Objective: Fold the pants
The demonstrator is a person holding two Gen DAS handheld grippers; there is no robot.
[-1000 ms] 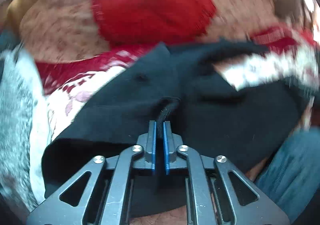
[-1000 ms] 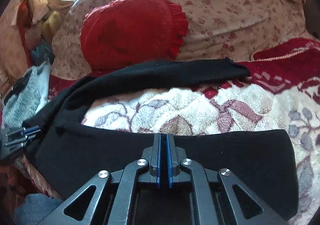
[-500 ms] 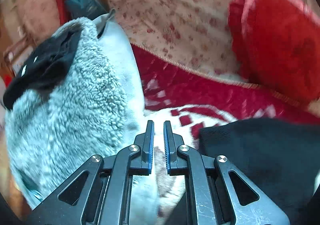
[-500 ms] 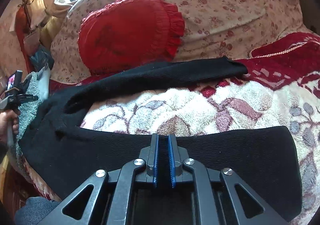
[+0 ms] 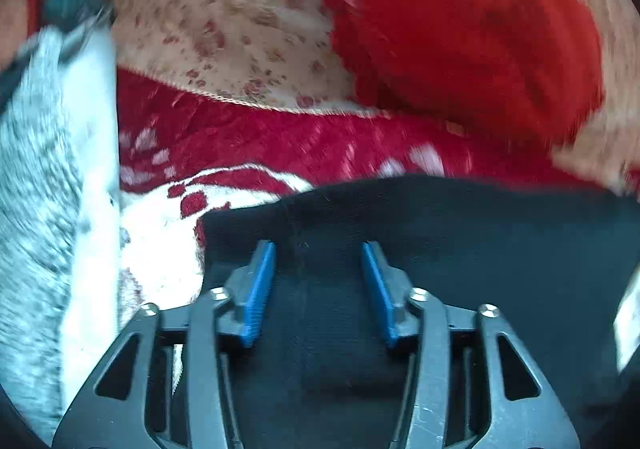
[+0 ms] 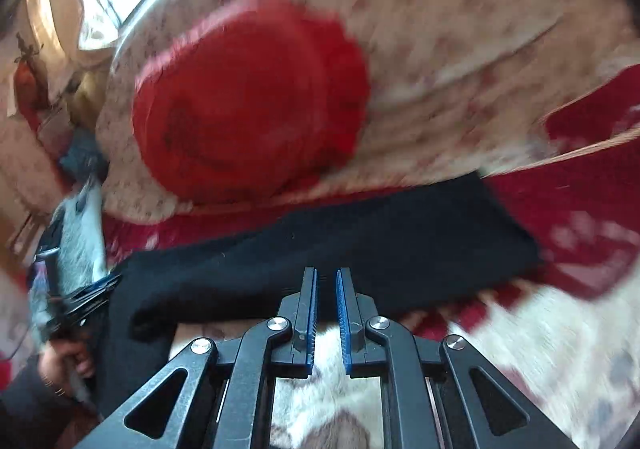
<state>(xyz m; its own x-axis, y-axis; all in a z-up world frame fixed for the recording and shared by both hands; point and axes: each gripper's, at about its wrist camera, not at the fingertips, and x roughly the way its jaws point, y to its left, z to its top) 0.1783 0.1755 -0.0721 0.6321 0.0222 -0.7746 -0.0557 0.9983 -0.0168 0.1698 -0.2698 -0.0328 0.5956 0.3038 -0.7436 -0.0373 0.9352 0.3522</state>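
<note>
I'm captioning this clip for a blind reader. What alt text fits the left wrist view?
The left gripper, its jaws just opened and holding nothing, hangs over black pants spread on a red and white blanket. A red cushion leans on the flowered sofa back behind, and a grey fleece lies at the left; the picture is blurred.

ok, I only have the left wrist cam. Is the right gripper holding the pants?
Observer: No. The right gripper shows a narrow gap with nothing in it, tips at the near edge of the pants.
Operator: Where do the legs end?
Observer: The hem lies on the red blanket, right of the cushion.
Operator: See my left gripper?
Observer: Yes. The left gripper is at the pants' left end, jaws just opened, cloth between but not pinched. A hand holds it.
</note>
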